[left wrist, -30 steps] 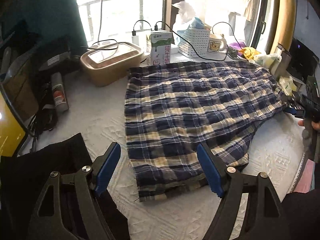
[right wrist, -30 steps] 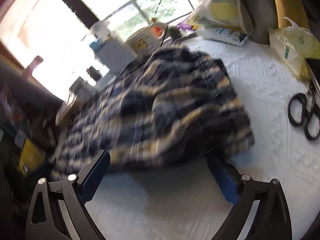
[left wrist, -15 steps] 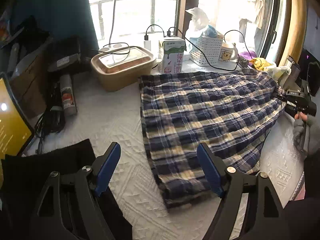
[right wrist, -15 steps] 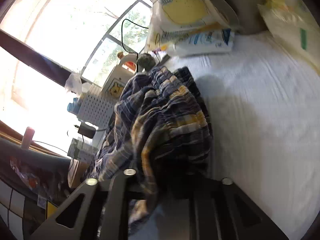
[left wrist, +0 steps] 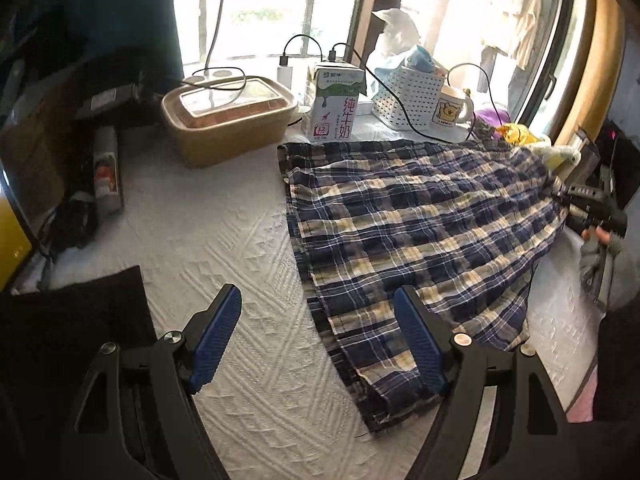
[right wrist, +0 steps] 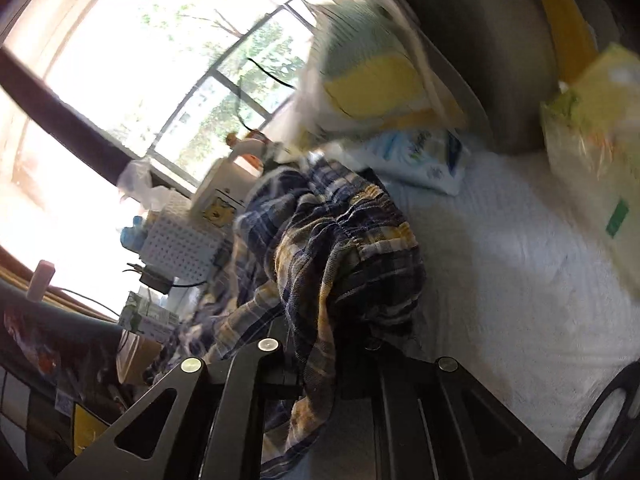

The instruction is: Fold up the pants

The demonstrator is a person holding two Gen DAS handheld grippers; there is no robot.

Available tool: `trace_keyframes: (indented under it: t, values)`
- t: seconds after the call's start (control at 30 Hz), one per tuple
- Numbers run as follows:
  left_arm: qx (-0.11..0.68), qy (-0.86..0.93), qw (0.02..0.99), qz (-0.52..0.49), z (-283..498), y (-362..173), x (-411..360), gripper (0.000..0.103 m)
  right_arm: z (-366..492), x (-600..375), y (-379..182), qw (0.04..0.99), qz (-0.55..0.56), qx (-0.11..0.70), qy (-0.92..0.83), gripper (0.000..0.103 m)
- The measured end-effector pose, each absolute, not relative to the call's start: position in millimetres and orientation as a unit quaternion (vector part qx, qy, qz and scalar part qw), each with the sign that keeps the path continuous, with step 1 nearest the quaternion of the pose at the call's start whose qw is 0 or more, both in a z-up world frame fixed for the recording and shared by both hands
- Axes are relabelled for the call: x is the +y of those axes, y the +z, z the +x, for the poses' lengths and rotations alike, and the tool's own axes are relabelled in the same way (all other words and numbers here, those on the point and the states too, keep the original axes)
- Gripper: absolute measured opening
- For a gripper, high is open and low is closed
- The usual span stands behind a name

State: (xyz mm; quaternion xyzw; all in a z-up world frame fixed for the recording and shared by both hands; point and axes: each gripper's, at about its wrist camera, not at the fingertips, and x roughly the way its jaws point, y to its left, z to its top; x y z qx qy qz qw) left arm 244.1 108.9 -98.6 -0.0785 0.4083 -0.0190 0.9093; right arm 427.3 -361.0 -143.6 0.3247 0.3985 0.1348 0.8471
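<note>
Across the counter (left wrist: 240, 240), pants (left wrist: 420, 232) run lengthwise from empty, spread left hand-held gripper (left wrist: 320, 336) to right hand-held gripper (right wrist: 324, 360), its jaws just reopened slightly, clamping the waistband.

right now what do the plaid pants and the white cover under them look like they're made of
Plaid pants: thin woven cloth, probably cotton, matte; the navy, cream and yellow check looks woven in, and the waistband bunches in soft gathers.
White cover: looks like a quilted or textured-weave cloth, matte; raised zigzag and diamond ridges run across it. The fibre can't be told.
</note>
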Motion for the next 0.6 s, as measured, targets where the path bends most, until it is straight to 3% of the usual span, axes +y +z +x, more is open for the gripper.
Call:
trace_keyframes:
  t: [0.07, 0.23, 0.3, 0.6]
  values:
    - [0.407, -0.016, 0.909, -0.095, 246, -101, 116, 0.079, 428, -364, -151, 0.842, 0.337, 0.397, 0.144, 0.031]
    - [0.399, 0.014, 0.908, -0.126, 251, -106, 134, 0.079, 423, -356, -140, 0.852, 0.324, 0.384, 0.15, 0.03]
    - [0.392, 0.02, 0.91, -0.135, 251, -106, 142, 0.079, 418, -345, -128, 0.868, 0.29, 0.375, 0.15, 0.012]
    - [0.374, 0.028, 0.917, -0.136, 242, -101, 160, 0.079, 386, -289, -67, 0.92, 0.162, 0.317, 0.163, 0.01]
